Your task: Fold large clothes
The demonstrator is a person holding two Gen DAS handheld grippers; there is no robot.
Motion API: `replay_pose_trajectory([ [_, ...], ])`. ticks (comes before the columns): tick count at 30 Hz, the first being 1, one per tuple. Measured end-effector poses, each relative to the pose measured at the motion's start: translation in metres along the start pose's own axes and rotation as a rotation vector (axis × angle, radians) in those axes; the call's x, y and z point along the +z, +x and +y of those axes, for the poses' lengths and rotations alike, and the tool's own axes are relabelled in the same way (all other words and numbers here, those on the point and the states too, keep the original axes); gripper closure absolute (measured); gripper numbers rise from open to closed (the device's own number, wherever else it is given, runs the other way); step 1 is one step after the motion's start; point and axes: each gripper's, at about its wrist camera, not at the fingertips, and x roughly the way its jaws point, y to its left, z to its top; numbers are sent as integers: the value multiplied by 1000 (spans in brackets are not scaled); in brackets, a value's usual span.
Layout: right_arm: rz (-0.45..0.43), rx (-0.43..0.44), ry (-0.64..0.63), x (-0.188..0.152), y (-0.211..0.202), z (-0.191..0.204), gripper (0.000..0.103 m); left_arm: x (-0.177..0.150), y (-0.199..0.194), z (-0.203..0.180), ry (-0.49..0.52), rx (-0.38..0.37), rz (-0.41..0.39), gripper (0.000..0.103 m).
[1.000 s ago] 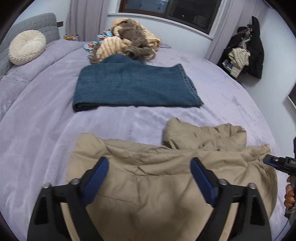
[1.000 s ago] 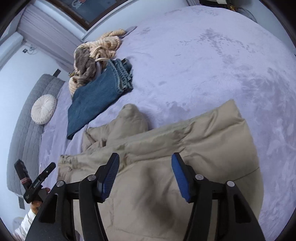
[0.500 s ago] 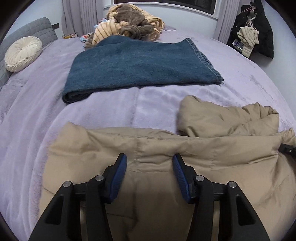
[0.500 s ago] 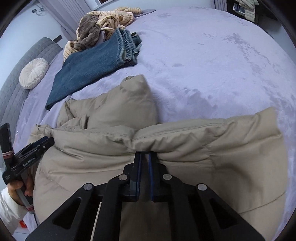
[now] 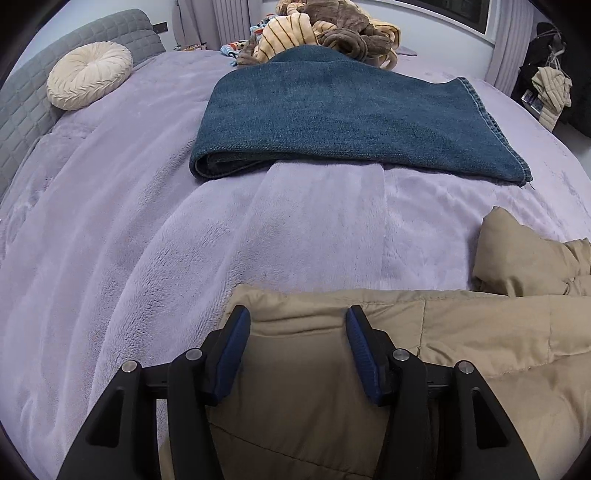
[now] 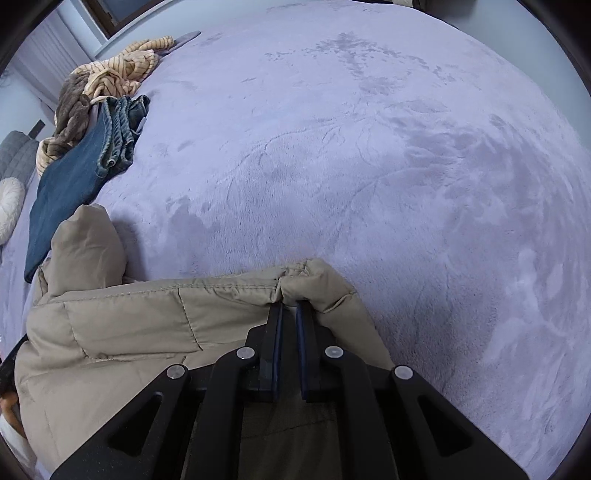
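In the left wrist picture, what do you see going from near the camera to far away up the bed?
left claw → tan puffy jacket → purple blanket → folded jeans → pile of striped and brown clothes.

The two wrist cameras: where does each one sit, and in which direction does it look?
Left wrist: on the left gripper, looking down across the purple bed at the tan jacket and folded jeans; its own open fingers show.
Right wrist: on the right gripper, shut on the jacket's edge; part of a hand shows at the lower left.
Shared: jacket, jeans, bed.
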Motion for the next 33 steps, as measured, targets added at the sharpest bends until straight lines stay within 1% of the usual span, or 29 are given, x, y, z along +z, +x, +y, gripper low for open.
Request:
replay_pose_trajectory([
  [1,-5,4,7,0,-4,1,92,0,-4,2,-6,-1,-3,46],
  [2,-18,3,10,-1,-12,2,92,-1,-10,4,-12,-7,-5,46],
  [4,-40,9,8,-4,-27,5,82,-3,-22,7,-18,-23,-2,46],
  [5,-47,15,8,-8,-35,5,79,-5,-28,8,-18,-28,1,46],
  [6,-55,24,10,-11,-43,6,74,-7,-35,9,-18,-33,0,42],
  [7,-63,35,14,-14,-50,7,71,-10,-42,10,-19,-41,-1,25],
  [8,-71,50,20,-18,-58,8,70,-14,-50,11,-23,-44,-8,12],
  [10,-73,72,30,-27,-69,10,67,-22,-64,12,-23,-56,-21,12],
  [14,-77,110,59,-51,-88,12,65,-44,-82,14,-31,-92,18,12],
  [15,-71,120,70,-58,-91,11,63,-50,-87,13,-31,-96,24,12],
  [17,-62,140,94,-70,-96,10,59,-62,-97,13,-34,-99,34,0],
  [20,-50,155,103,-86,-103,12,57,-76,-111,13,-43,-115,46,0],
  [23,-42,168,112,-103,-113,10,51,-90,-122,12,-43,-112,68,0],
  [26,-32,188,135,-120,-122,6,43,-102,-131,13,-52,-119,93,0],
  [28,-22,206,152,-133,-127,3,35,-111,-136,13,-51,-122,105,0],
  [29,-15,214,161,-141,-129,2,33,-116,-139,13,-50,-128,113,0],
  [31,1,232,181,-153,-132,-1,24,-125,-143,11,-50,-147,139,0],
  [33,11,255,205,-168,-136,-6,22,-135,-146,11,-57,-161,161,0],
])
